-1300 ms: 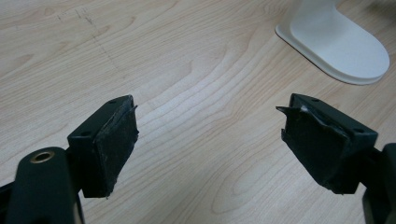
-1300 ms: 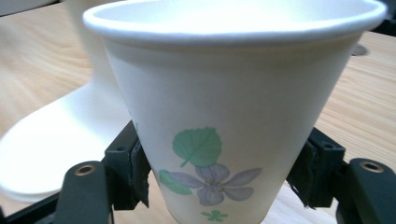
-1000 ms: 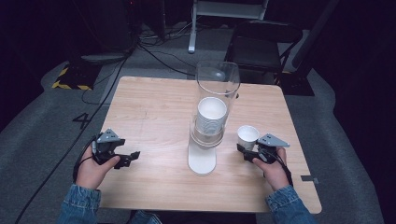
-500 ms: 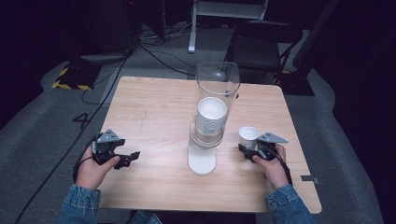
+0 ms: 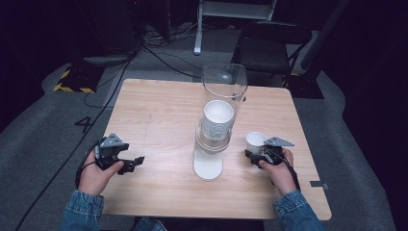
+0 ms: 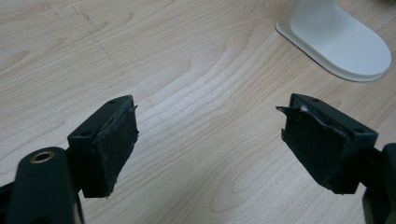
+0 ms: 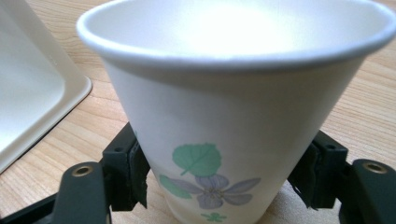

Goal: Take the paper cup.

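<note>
A white paper cup (image 5: 255, 140) with a printed flower (image 7: 233, 93) stands upright on the wooden table (image 5: 154, 110), right of a cup dispenser. My right gripper (image 5: 252, 154) (image 7: 219, 158) is open with the cup's lower part between its jaws; the pads (image 7: 136, 172) sit at or just off the cup's wall. The dispenser is a clear tube (image 5: 224, 82) holding a stack of white cups (image 5: 217, 118) over a white base (image 5: 208, 166). My left gripper (image 5: 137, 161) (image 6: 210, 121) rests open and empty at the table's front left.
The dispenser's white base (image 6: 341, 42) lies ahead and to the right of my left gripper, and its edge (image 7: 32, 84) is close on the left in the right gripper view. A dark chair (image 5: 269, 43) and cables (image 5: 159, 53) are on the floor beyond the table.
My right gripper has slid a little left toward the paper cup, which now sits between its jaws. The left gripper and the cup have stayed put.
</note>
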`<state>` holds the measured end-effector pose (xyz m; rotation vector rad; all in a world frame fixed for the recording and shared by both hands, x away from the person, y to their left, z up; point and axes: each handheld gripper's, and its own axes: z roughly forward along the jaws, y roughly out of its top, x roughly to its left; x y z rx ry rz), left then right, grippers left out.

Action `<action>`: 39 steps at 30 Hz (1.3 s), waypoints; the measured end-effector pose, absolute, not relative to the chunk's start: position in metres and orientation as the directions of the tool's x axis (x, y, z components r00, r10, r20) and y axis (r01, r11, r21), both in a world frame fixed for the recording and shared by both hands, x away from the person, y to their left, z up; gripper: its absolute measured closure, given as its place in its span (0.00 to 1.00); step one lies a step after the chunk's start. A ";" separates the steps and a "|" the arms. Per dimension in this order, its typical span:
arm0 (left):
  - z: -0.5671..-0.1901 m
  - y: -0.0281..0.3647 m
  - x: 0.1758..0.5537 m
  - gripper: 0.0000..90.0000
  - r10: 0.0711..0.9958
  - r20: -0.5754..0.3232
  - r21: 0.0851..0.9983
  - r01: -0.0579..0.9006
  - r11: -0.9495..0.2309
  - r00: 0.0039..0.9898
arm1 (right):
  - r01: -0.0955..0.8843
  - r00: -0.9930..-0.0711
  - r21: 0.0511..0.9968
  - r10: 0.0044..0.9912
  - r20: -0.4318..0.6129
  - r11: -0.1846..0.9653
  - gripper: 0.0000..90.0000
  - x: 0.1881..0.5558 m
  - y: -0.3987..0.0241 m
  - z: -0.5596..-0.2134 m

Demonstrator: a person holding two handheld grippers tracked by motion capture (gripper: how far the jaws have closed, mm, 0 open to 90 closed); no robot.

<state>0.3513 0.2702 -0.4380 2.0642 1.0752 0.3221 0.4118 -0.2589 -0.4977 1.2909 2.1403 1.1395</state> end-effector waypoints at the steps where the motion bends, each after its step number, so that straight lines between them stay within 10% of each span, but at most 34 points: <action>1: -0.438 0.270 0.352 0.20 0.781 -0.120 0.731 0.587 -0.348 0.612 | 0.546 -0.497 0.802 0.864 0.077 0.243 0.34 0.412 -0.259 -0.498; 13: -0.439 0.271 0.352 0.20 0.780 -0.124 0.732 0.587 -0.345 0.613 | 0.546 -0.504 0.800 0.860 0.078 0.247 0.18 0.410 -0.262 -0.496; 39: -0.435 0.269 0.351 0.20 0.776 -0.122 0.735 0.582 -0.348 0.618 | 0.498 -0.553 0.809 0.833 0.019 0.312 0.18 0.363 -0.284 -0.461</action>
